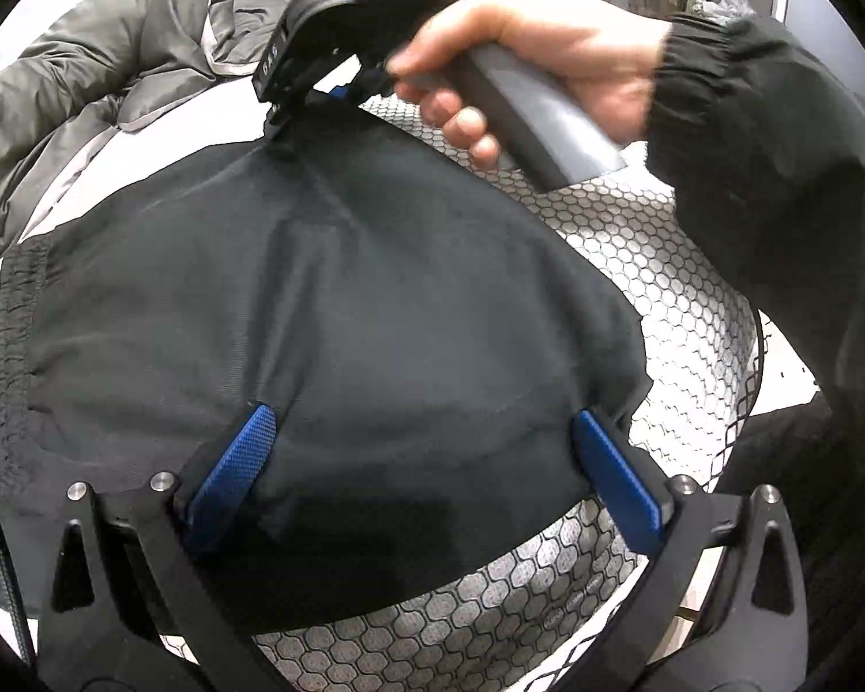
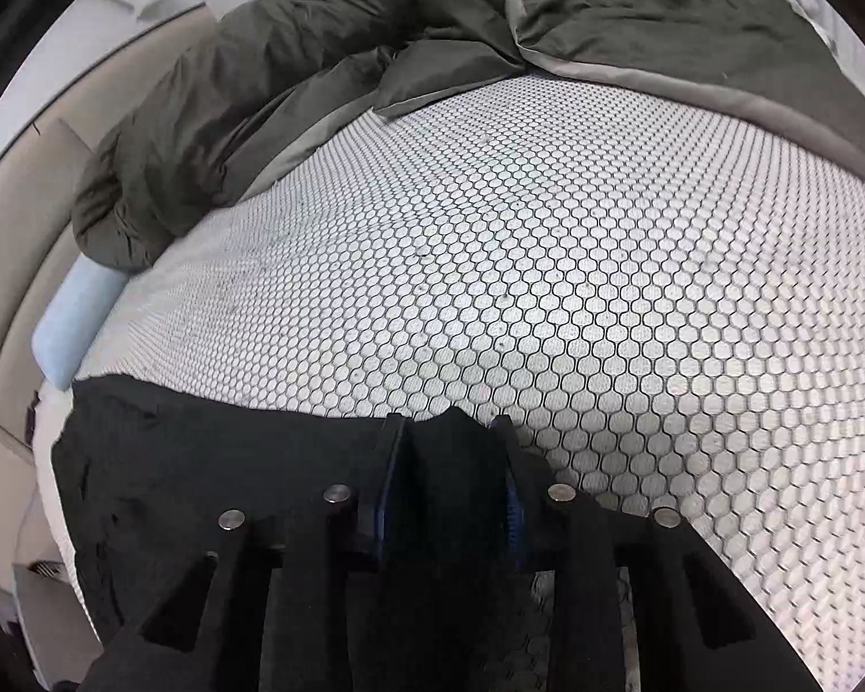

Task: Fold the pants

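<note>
I see my left gripper (image 1: pixel 421 450) as a black frame with silver screw heads and blue textured pads (image 1: pixel 233 473), the right gripper (image 2: pixel 450 461) built alike, and a hand (image 1: pixel 525 52) in a black elastic-cuffed sleeve (image 1: pixel 749 132).

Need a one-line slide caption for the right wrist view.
Right gripper pinching a fold of black pants over the honeycomb mat, olive jacket behind.

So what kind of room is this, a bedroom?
Probably a bedroom: the black pants lie on a honeycomb-patterned mattress, with an olive quilt bunched behind.
</note>
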The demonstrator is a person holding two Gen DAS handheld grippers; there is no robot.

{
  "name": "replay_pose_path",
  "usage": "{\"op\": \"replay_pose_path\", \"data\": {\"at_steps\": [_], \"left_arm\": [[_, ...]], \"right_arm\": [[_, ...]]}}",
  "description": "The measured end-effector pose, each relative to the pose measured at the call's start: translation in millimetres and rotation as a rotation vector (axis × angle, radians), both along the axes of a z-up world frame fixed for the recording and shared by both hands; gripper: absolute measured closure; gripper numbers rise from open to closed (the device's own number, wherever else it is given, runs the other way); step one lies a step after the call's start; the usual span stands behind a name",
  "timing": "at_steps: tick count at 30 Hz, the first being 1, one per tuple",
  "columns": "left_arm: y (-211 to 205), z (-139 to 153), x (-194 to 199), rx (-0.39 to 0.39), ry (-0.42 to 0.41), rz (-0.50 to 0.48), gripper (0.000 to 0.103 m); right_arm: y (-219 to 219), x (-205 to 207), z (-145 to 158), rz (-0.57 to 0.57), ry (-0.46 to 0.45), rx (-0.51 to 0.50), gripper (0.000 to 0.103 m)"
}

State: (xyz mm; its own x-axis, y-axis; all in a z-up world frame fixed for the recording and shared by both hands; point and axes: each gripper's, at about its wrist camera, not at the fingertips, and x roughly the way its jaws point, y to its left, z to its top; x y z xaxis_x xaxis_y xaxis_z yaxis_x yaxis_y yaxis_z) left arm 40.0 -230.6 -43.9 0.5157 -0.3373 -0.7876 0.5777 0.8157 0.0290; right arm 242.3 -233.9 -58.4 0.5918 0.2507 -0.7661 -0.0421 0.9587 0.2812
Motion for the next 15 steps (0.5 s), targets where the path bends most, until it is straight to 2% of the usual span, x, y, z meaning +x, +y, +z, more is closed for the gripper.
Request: {"op": "replay_pose_path", "data": {"at_steps": [1,3,5,6,8,11,13,14,15], "left_arm": [[1,2,-2,-0.007,-0.001,-0.002,0.0],[6,10,1,-0.044,0.002,-0.007,0.001],[14,22,-2,-0.113,0.002,-0.022,0.001],[18,27,-2,-0.141,0.002,-0.029,0.001],[28,38,-2,-0.204,-0.006,-0.019,0.001],[38,48,-1,-0.264,-0.019,0.017,0.001],[39,48,-2,-0.264,-0.035,0.045,0.001],[40,47,-1,-0.249,-0.04,0.054,0.001],[40,45,1,-0.231,-0.044,0.063,0.001]], "right_arm": [[-3,-12,8,0.007,-0.022,0.015,0.065],[-10,-46,22,0.007,-0.087,0.044,0.028],[-20,-86,29,-0.021,-0.161,0.074,0.017],[-26,-114,28,-0.03,-0.19,0.098,0.017],[-33,-154,16,-0.036,-0.187,0.147,0.017],[-27,-184,-9,-0.046,-0.099,0.185,0.019],[-18,-201,-22,-0.006,-0.095,0.22,0.032],[-14,-215,-24,0.021,-0.097,0.223,0.044],[-8,-222,-27,0.047,-0.099,0.221,0.052]]}}
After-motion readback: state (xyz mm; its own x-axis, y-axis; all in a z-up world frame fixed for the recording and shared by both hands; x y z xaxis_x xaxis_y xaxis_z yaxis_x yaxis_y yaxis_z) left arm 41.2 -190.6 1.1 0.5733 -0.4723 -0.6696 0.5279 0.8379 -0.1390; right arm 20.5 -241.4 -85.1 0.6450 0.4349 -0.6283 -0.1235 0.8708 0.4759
